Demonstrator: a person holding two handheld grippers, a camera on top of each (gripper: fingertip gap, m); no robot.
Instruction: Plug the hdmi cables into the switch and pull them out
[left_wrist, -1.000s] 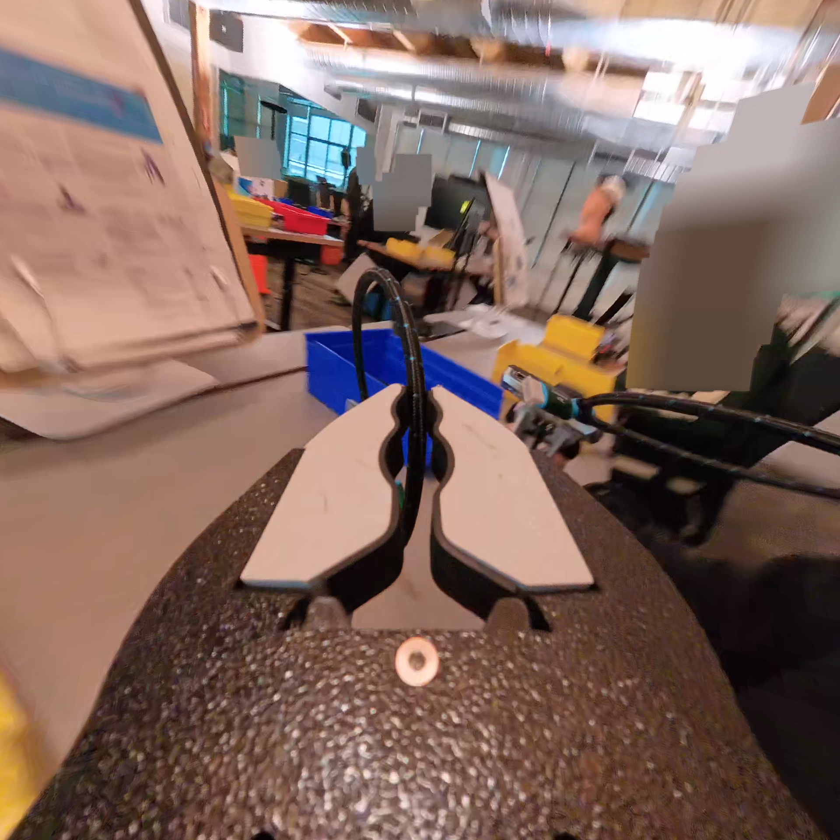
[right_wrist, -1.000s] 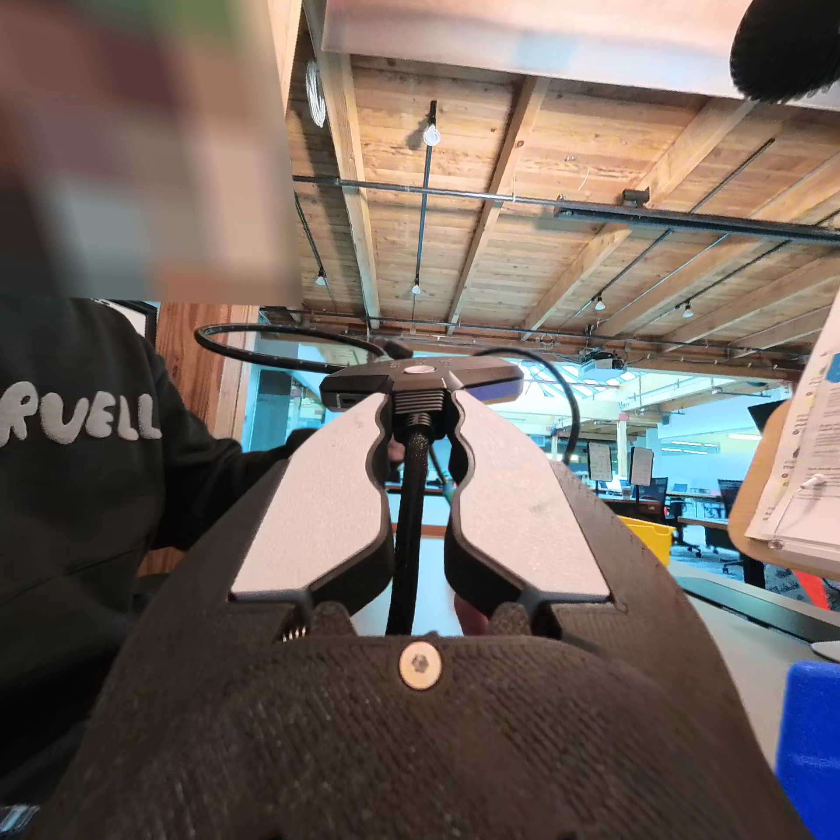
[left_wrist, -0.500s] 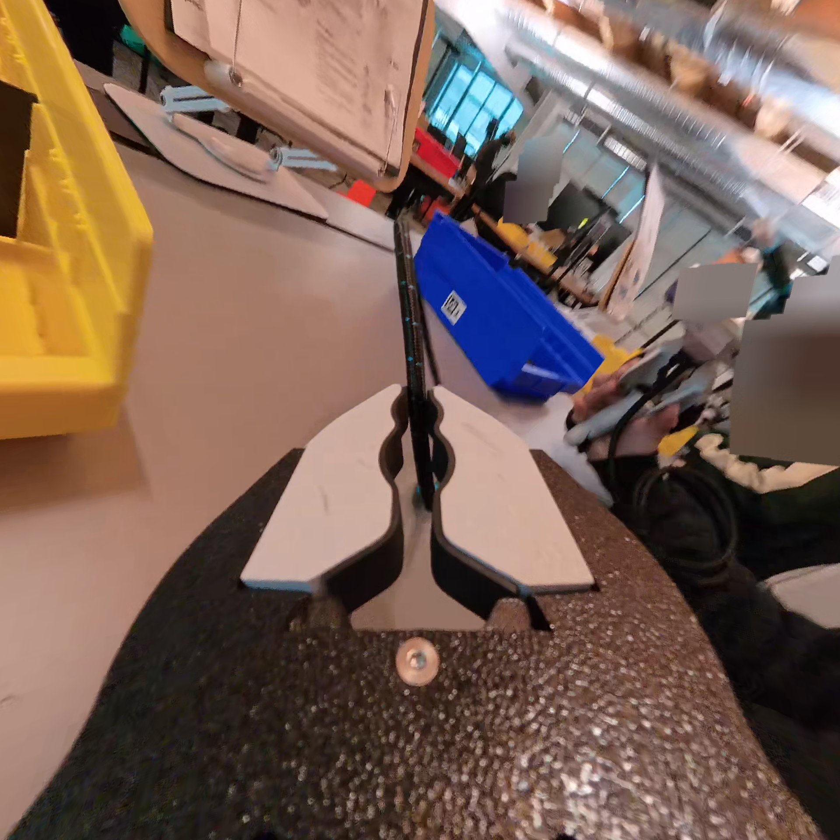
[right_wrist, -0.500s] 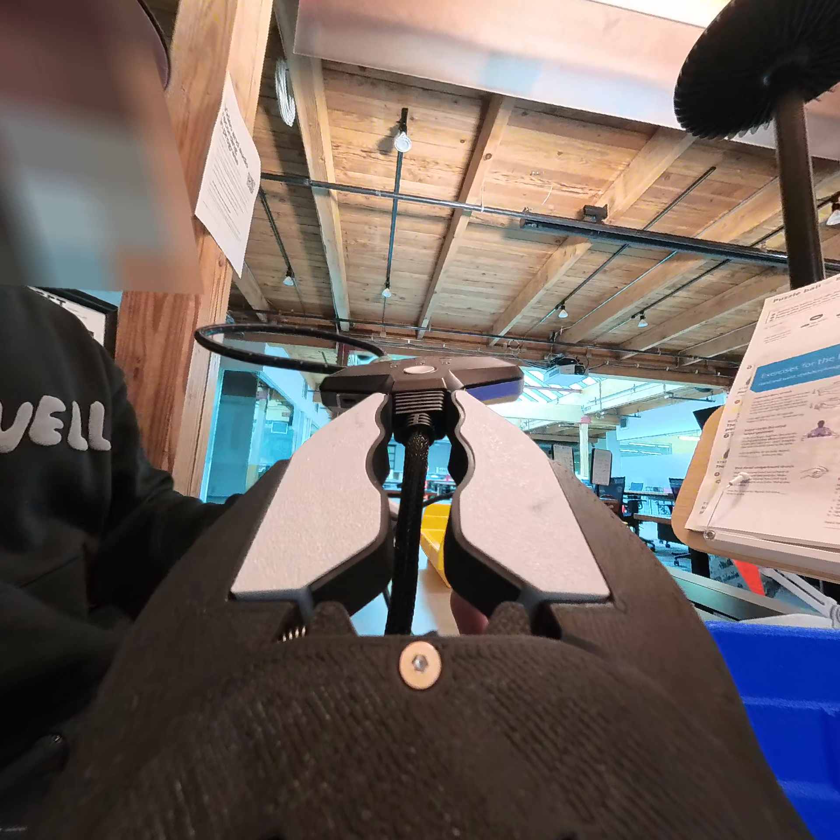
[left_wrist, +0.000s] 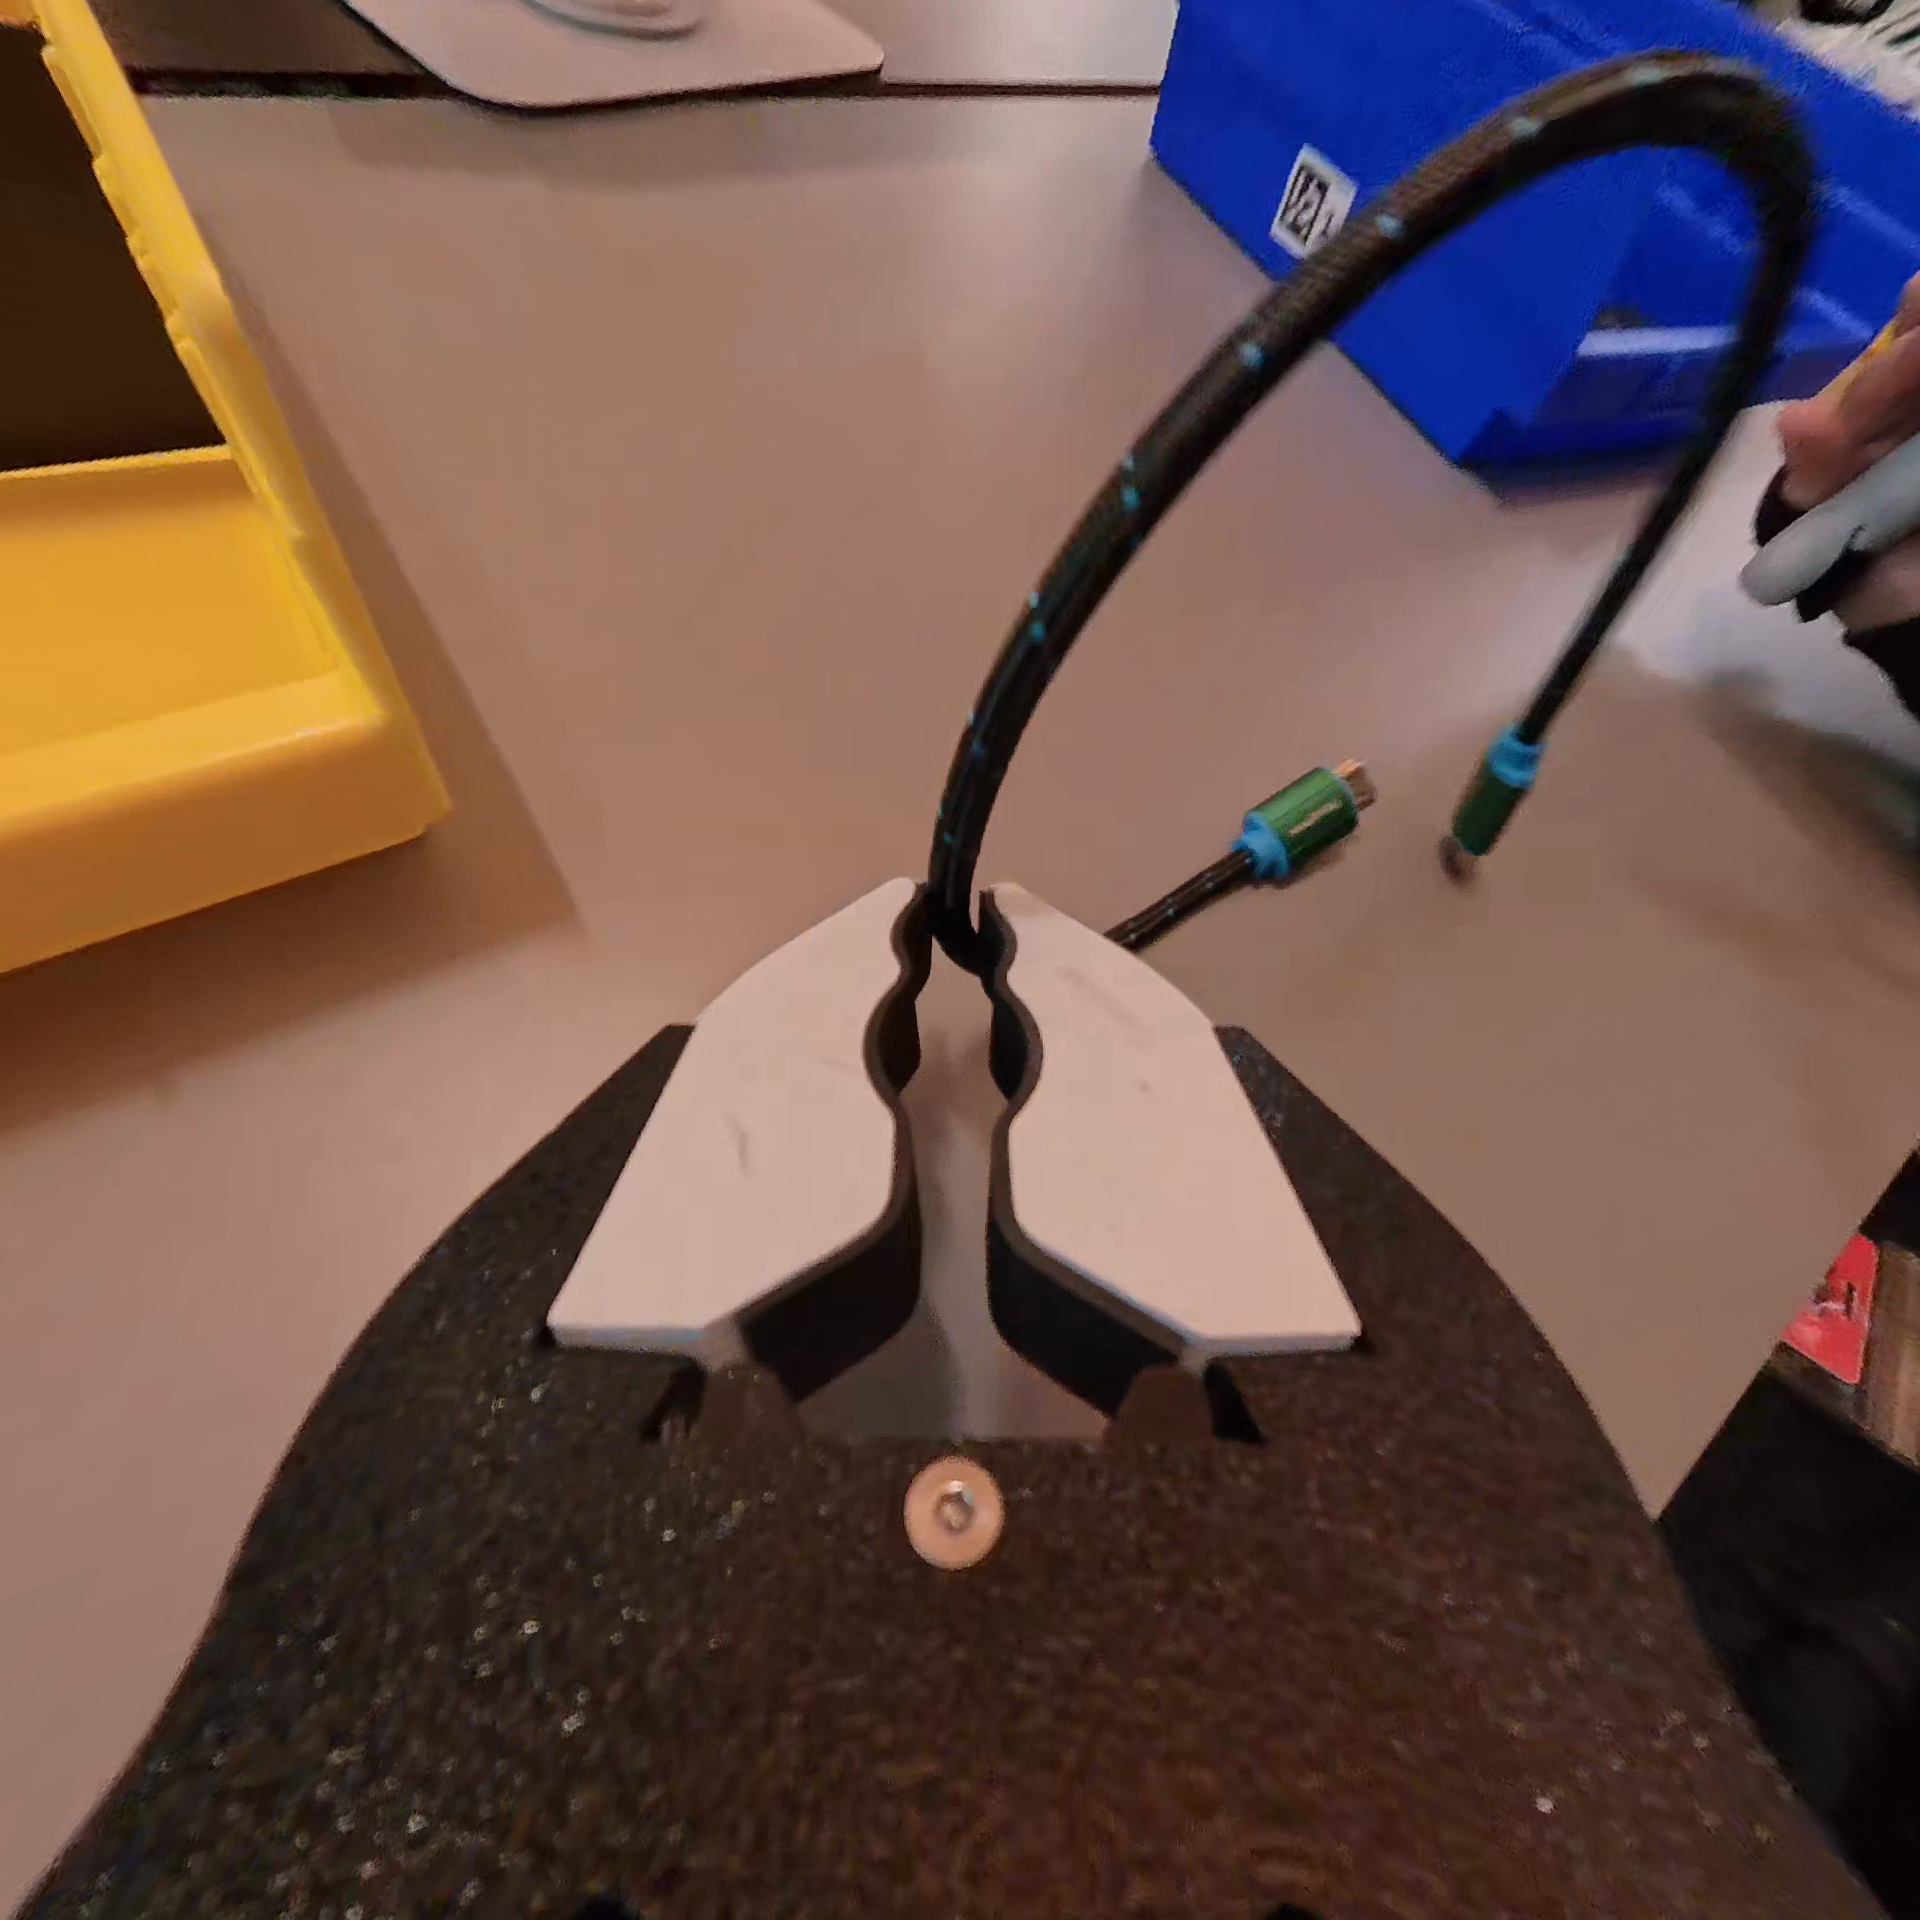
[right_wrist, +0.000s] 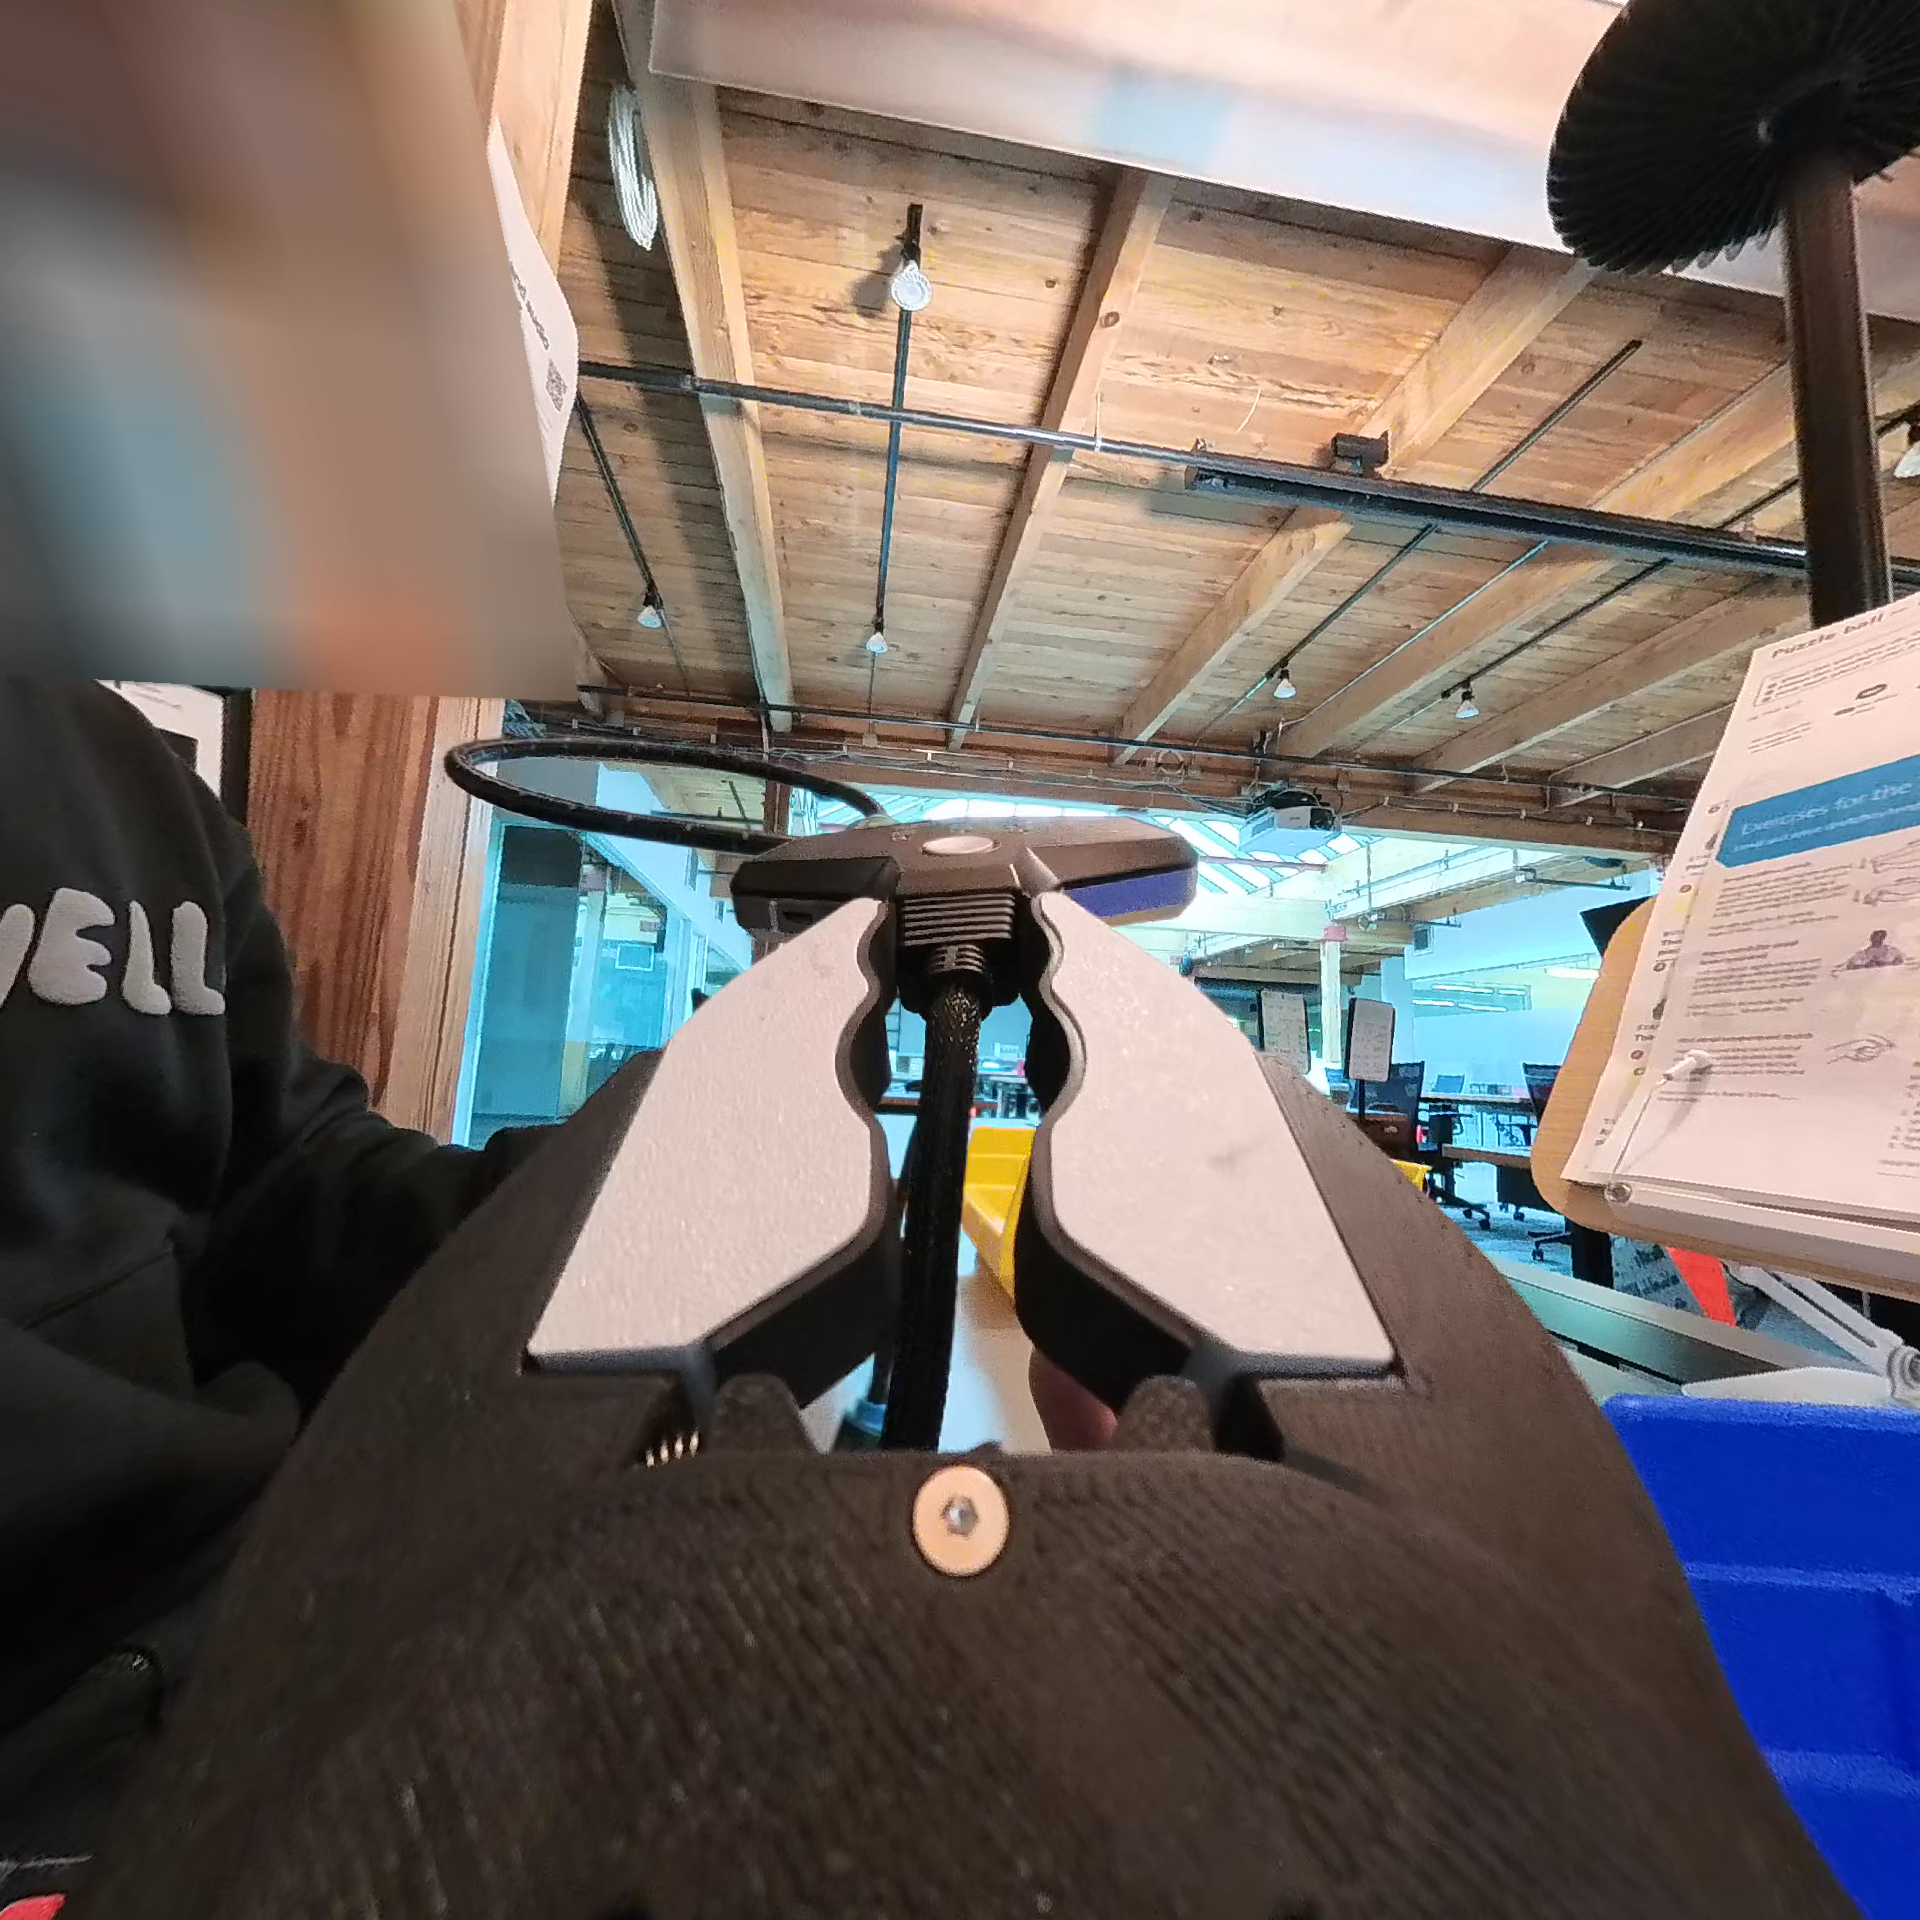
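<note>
My left gripper (left_wrist: 956, 925) is shut on a black braided HDMI cable (left_wrist: 1288, 301) that arches up and right, then hangs down to a green plug (left_wrist: 1488, 802) just above the table. A second green plug (left_wrist: 1304, 821) lies flat on the table right of my fingertips. My right gripper (right_wrist: 961, 935) is held up toward the ceiling, shut on the ribbed cable neck of the black switch (right_wrist: 966, 868). Another black cable (right_wrist: 623, 795) loops out from the switch's left side.
A yellow bin (left_wrist: 156, 582) stands at the left of the tan table (left_wrist: 675, 468), a blue bin (left_wrist: 1507, 229) at the back right. A person's hand (left_wrist: 1860, 488) is at the right edge. A person in a black hoodie (right_wrist: 125, 1143) and a paper stand (right_wrist: 1787, 935) flank the right gripper.
My left gripper has tipped down from facing the room to facing the table, bringing the cable's free plug down near the surface. My right gripper has stayed raised, still holding the switch.
</note>
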